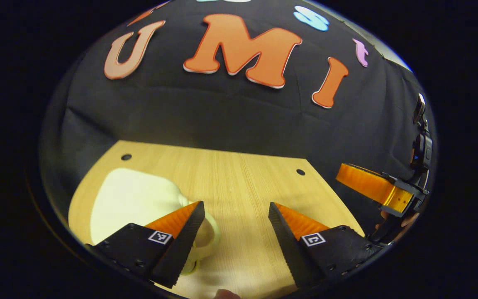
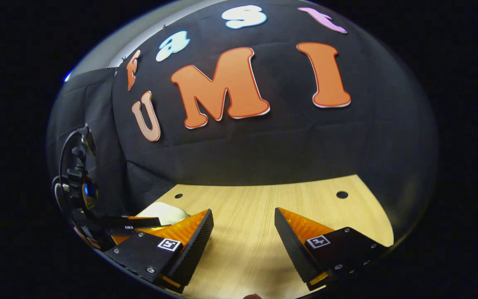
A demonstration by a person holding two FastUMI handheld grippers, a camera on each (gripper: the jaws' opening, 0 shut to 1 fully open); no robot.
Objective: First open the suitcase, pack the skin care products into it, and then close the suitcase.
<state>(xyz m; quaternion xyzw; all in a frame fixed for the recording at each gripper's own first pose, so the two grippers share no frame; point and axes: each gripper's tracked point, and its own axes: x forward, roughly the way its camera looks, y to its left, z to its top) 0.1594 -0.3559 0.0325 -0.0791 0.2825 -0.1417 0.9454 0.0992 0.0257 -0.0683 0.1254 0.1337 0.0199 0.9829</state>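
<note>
- The suitcase (image 1: 133,199) is the pale cream, rounded case that lies flat on the wooden table (image 1: 243,182). In the left gripper view it is at the left, partly behind the left finger. Its looped handle (image 1: 208,236) points toward the middle of the table.
- In the right gripper view the same suitcase (image 2: 164,211) is seen far at the left, as a small pale shape behind the left finger.
- The case looks closed. I see no gap between lid and body, though much of it is hidden.
- I cannot find any skin care products in these views.
- The left gripper (image 1: 235,220) has its jaws wide apart and holds nothing. Its left finger is just in front of the handle; whether it touches it I cannot tell.
- The right gripper (image 2: 243,226) is also wide open and empty, above bare table, well apart from the case.
- In the left gripper view the right gripper (image 1: 374,189) appears also at the right edge, off the table side.
- I judge that the first step, opening the suitcase, is not yet done.
- The next move probably calls for finding the lid's edge or the zip, and for one gripper to steady the body while the other lifts.
- The table is light wood with small round holes (image 1: 126,157) near the back corners. Behind it hangs the black cloth wall (image 1: 239,120) of the booth.
</note>
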